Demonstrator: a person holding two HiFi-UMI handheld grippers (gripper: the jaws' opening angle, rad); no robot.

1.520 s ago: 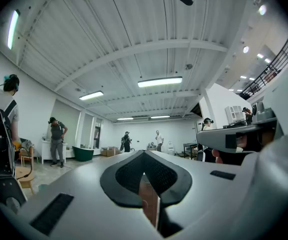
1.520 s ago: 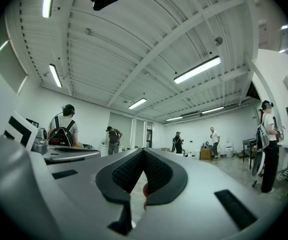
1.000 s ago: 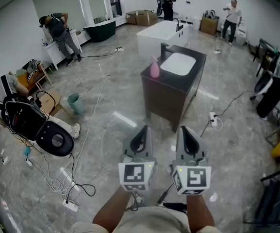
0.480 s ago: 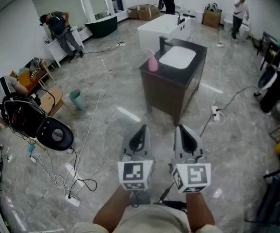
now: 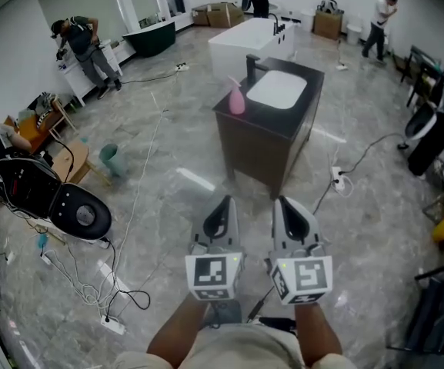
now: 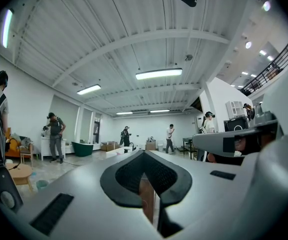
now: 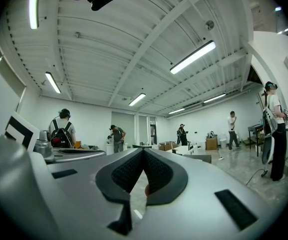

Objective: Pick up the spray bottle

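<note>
spray bottle (image 5: 237, 101) way off on surface (image 5: 262, 119) | left gripper (image 5: 221, 208), right gripper (image 5: 288, 208) fingers closed, empty | open up before reaching

A glossy grey marble-look floor (image 5: 168, 152) is stretching across a large hall. White walls (image 5: 14, 60) are closing it in, with tall grey-green panels (image 5: 75, 2) in white frames lining the far side. A dark vanity cabinet (image 5: 256, 148) is standing in the middle, carrying a white basin (image 5: 277, 91) and a black tap (image 5: 251, 69). Beyond it 2 tubs are sitting: a white bathtub (image 5: 245, 44) close behind, and a dark green tub (image 5: 151, 38) by the far wall. Cardboard boxes (image 5: 222, 12) are sitting at the back. White cables (image 5: 91, 283) are trailing over the floor at the left. Overhead, long strip lights (image 6: 158, 74) are glowing on a ribbed white ceiling (image 6: 109, 29)
</note>
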